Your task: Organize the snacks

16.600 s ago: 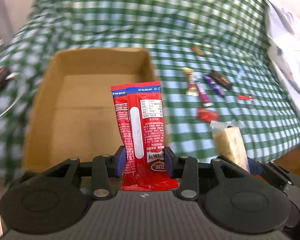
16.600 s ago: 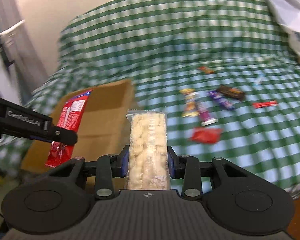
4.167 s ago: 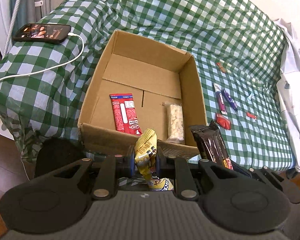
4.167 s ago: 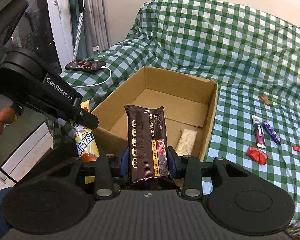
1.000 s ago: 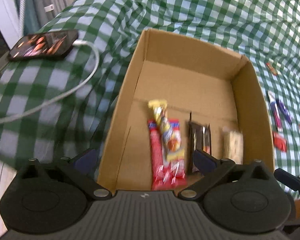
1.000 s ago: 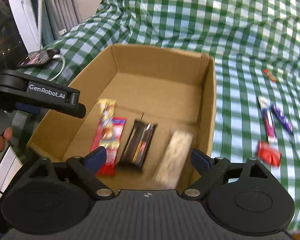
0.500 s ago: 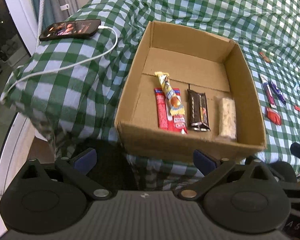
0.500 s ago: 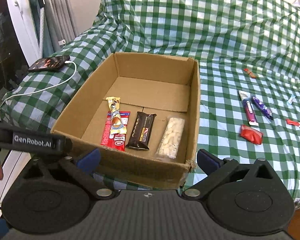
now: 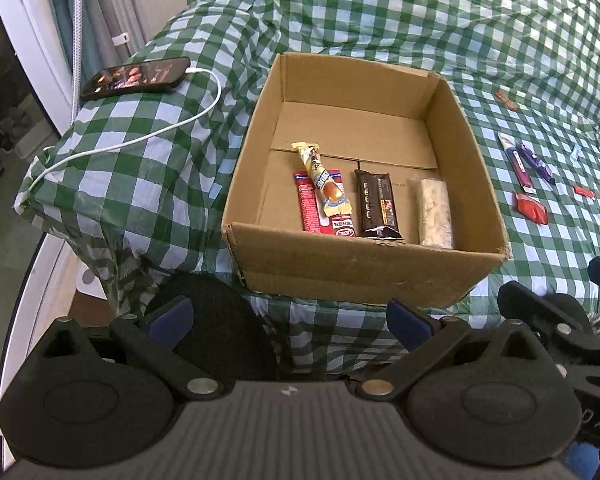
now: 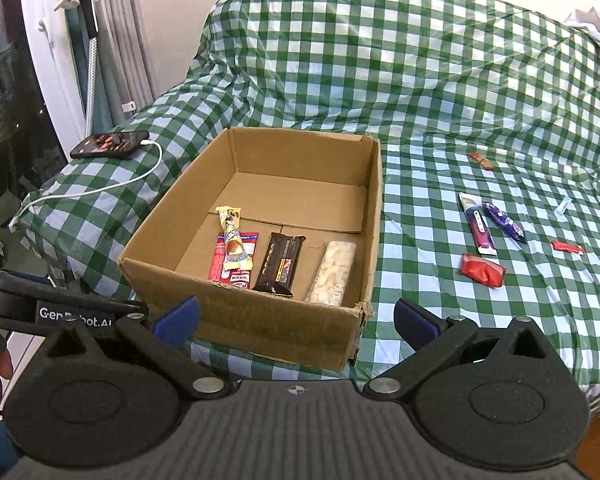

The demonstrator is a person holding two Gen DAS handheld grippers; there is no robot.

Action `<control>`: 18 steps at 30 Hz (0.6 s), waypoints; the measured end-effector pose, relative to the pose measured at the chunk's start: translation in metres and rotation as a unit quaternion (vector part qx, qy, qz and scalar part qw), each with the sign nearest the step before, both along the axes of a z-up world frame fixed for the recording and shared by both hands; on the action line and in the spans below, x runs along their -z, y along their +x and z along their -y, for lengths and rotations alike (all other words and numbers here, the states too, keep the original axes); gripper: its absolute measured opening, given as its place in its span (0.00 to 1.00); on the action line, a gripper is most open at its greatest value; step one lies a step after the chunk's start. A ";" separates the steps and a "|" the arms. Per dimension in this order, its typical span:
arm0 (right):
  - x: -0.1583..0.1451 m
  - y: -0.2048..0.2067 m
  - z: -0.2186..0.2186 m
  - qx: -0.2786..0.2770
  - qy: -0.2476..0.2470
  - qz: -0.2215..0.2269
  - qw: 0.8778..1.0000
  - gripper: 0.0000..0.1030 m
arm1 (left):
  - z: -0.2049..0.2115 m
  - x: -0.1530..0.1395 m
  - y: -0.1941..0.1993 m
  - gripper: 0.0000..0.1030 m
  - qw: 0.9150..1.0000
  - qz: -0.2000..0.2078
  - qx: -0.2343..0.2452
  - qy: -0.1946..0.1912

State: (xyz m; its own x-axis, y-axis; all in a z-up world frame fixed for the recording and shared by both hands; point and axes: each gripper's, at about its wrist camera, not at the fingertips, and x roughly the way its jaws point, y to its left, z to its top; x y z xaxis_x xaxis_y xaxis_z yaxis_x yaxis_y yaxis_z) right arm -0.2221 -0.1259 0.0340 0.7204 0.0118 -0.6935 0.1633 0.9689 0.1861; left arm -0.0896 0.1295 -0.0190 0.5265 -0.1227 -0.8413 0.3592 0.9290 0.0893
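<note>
Both claws, left [image 9: 288, 316] and right [image 10: 296, 314], hung wide and empty short of the box [image 10: 252, 320], where four snacks [image 10: 278, 264] lay side by side against its near wall. Loose snacks [image 10: 482, 270] waited on the bed [image 10: 420, 80] at 3 o'clock, apparently next.

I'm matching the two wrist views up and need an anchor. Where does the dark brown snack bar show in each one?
Left wrist: the dark brown snack bar lies in the cardboard box, right of centre, between the red packet and the pale bar.
Right wrist: the bar lies just left of centre, in the same box.
Shared landmark: the phone on its white cable, upper left.
</note>
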 end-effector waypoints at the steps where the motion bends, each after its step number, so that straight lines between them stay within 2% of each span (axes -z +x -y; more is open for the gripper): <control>1: 0.000 -0.001 0.000 0.002 0.001 0.002 1.000 0.99 | 0.000 -0.001 -0.001 1.00 1.000 0.001 0.001 0.000; 18: -0.005 -0.014 0.004 0.010 0.008 0.017 1.000 0.99 | 0.001 -0.007 -0.013 1.00 1.000 0.009 0.009 0.005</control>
